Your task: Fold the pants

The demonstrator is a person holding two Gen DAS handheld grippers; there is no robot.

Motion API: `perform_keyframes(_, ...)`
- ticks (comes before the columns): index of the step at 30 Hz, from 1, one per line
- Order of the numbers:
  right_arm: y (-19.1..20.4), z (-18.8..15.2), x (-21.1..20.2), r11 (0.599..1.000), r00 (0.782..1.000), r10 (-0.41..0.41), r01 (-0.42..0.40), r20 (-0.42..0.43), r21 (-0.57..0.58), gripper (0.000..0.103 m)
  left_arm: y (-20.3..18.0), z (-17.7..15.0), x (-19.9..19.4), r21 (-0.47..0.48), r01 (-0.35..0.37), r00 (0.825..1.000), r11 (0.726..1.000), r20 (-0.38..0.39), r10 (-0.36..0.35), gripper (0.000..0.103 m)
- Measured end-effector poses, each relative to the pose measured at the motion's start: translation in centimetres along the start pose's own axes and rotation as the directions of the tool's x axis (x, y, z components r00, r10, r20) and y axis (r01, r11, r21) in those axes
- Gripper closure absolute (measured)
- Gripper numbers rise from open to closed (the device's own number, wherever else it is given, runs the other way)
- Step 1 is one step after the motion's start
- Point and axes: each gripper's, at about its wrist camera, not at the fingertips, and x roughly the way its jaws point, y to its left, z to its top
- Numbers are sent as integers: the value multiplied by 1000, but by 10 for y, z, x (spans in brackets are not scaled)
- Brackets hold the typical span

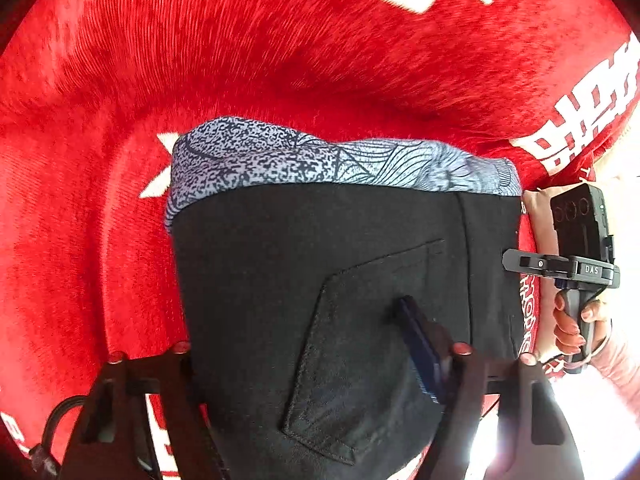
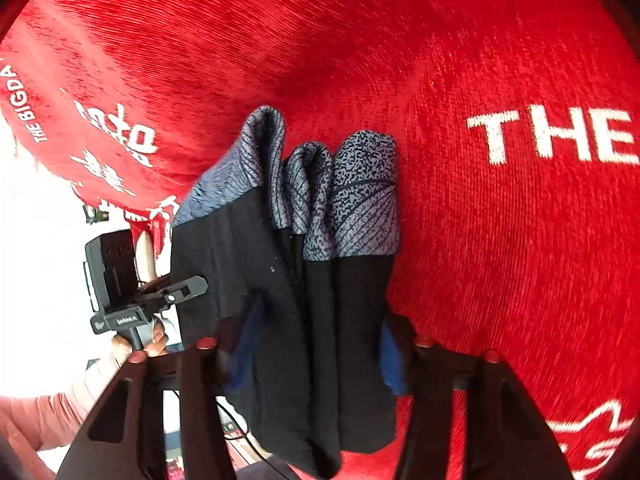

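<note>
- Pants [image 1: 320, 300]: black with a grey patterned band, bunched and lifted above the red printed cloth [image 1: 280, 60] on the surface.
- Back pocket [image 1: 360, 352] faces the left wrist camera; contents cannot be seen.
- Left tongs [image 1: 316, 356]: fingers spread wide, black fabric draped between them; a real clamp cannot be confirmed.
- Right tongs [image 2: 316, 344]: the gathered pants hang between the fingers; grip likewise unclear.
- Each tongs' handle is held by a hand [image 1: 576, 320] at the side of the other's view, both level with the pants.
</note>
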Motion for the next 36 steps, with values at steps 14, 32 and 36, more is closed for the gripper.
perform_keyframes(14,22,-39,-25,994,995,91,-94,44,52,63,-34,-38,-50,-21,-7,998,1000,55,8,45)
perform_keyframes(32,31,-141,-46,981,987,153,-158,59,110,63,-71,-129,-72,-50,-6,999,999,50,8,45)
perform_keyframes(36,22,-162,-25,985,994,97,-103,55,135,63,-51,-150,-46,-62,-21,1000,998,21,23,45)
